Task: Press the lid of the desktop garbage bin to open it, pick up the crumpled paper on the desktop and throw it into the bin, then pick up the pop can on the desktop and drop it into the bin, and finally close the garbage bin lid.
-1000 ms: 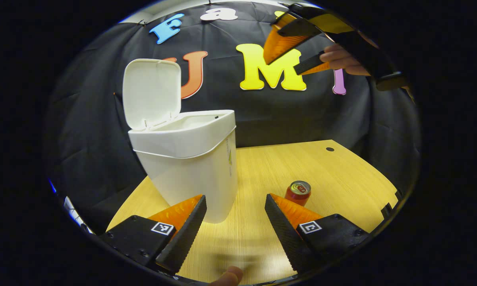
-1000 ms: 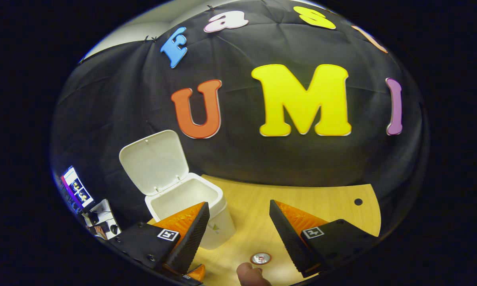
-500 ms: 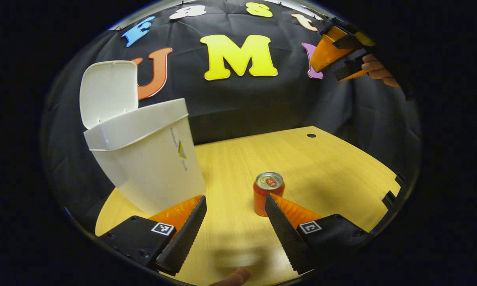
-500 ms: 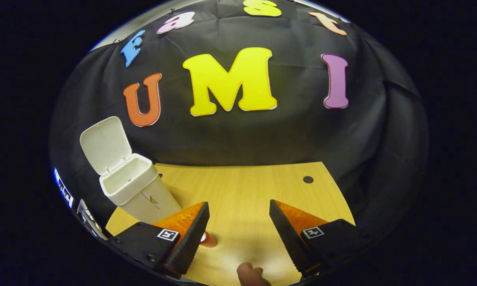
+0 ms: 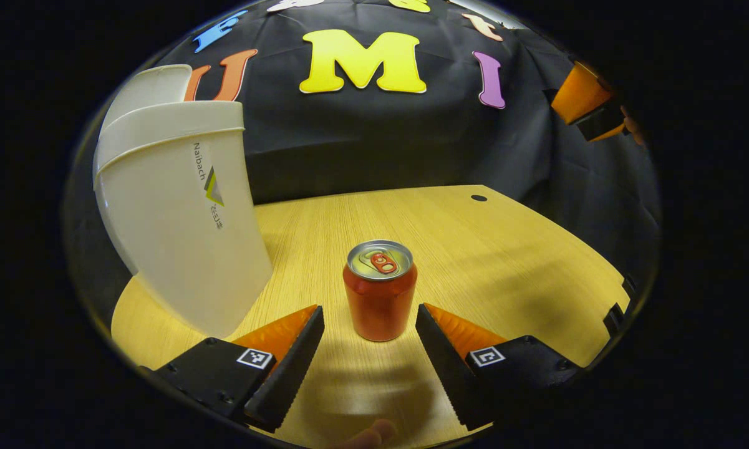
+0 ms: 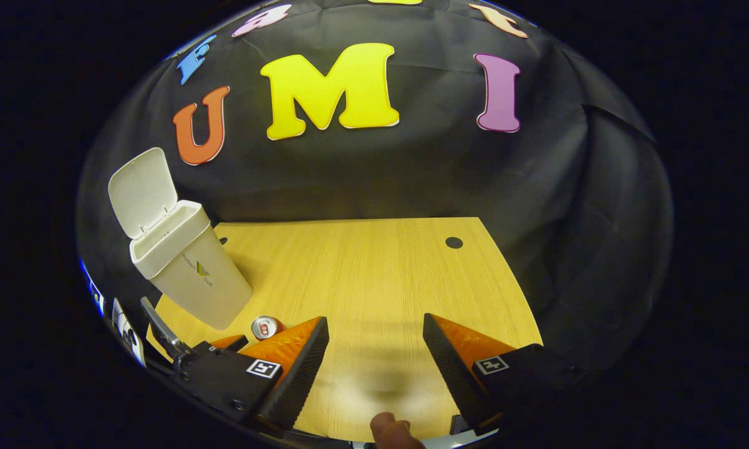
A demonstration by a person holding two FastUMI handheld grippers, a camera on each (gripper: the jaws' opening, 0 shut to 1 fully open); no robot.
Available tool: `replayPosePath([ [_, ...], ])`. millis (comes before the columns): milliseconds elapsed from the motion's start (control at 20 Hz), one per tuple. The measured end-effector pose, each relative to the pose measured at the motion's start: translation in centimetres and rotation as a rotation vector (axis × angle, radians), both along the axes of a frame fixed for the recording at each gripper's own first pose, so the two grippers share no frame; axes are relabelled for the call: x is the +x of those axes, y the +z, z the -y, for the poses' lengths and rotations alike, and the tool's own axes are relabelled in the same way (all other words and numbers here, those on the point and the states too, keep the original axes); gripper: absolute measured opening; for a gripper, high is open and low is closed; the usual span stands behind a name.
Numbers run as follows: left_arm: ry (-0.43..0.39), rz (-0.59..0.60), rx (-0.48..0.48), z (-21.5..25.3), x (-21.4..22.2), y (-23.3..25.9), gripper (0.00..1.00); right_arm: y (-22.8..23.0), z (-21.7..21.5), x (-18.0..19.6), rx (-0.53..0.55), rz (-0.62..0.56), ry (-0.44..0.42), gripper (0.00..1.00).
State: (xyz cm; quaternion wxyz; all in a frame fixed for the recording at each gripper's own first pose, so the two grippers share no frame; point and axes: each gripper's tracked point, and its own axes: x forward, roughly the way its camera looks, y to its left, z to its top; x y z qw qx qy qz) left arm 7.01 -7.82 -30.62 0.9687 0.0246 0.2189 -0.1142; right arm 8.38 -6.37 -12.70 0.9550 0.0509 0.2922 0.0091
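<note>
Pop can (image 5: 380, 290): a short metal cylinder with a glossy red body and a bright silver top carrying a red pull tab; it is standing upright on the desktop, just beyond the left gripper's fingertips and in line with the gap between them, untouched by either finger. In the right gripper view it is showing as a small silver disc (image 6: 265, 326) beside the bin's base.

Garbage bin (image 5: 174, 212): smooth off-white plastic, with walls tapering toward the base and a stepped collar at the rim; it is standing near the desktop's left edge, close to the left of the can.

Lid (image 6: 142, 192): a flat, round-cornered plastic panel, standing raised on its rear hinge and leaving the bin mouth open.

Left gripper (image 5: 369, 321): its fingers are standing wide apart and gripping nothing; their inner faces are ridged.

Right gripper (image 6: 375, 333): its jaws are spread wide and empty, hanging above the desktop's near right part; the left gripper view is catching it high at the right (image 5: 589, 103).

Desktop (image 5: 505, 249): pale wood-grain laminate with a matt sheen; a small round dark hole (image 6: 454, 242) is sitting near its far right corner.

Room: a creased black cloth wall (image 6: 411, 168) is hanging directly behind the desktop's far edge.
</note>
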Motion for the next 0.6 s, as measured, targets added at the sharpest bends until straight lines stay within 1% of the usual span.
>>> replayPosePath([
  [50, -0.006, -0.011, -0.008, 0.3, 0.5, -0.5, 0.98, -0.1, 0.3, 0.3, -0.004, -0.007, -0.005, 0.96],
  [100, -0.012, -0.016, -0.014, 0.5, 1.0, -0.8, 0.98, -0.2, 0.7, 0.6, -0.01, -0.008, -0.015, 0.93],
  [150, -0.011, -0.017, -0.014, 0.7, 1.3, -1.0, 0.98, -0.1, 0.8, 1.0, -0.002, -0.009, -0.021, 0.96],
  [200, -0.013, -0.02, -0.015, 0.9, 1.7, -1.2, 0.98, -0.3, 0.7, 1.3, 0.005, -0.017, -0.023, 0.96],
  [250, -0.015, -0.022, -0.018, 1.0, 2.1, -1.6, 0.98, -0.6, 0.8, 1.4, 0.007, -0.026, -0.024, 0.93],
  [300, -0.017, -0.026, -0.021, 1.2, 2.4, -1.8, 0.98, -1.0, 0.8, 1.6, 0.004, -0.032, -0.026, 0.96],
  [450, -0.011, -0.038, -0.023, 1.4, 3.5, -2.7, 0.98, -1.9, 0.6, 2.1, -0.002, -0.058, -0.02, 0.96],
  [600, -0.008, -0.037, -0.014, 1.6, 4.4, -3.2, 0.98, -2.5, 0.4, 2.4, -0.032, -0.069, -0.002, 0.96],
])
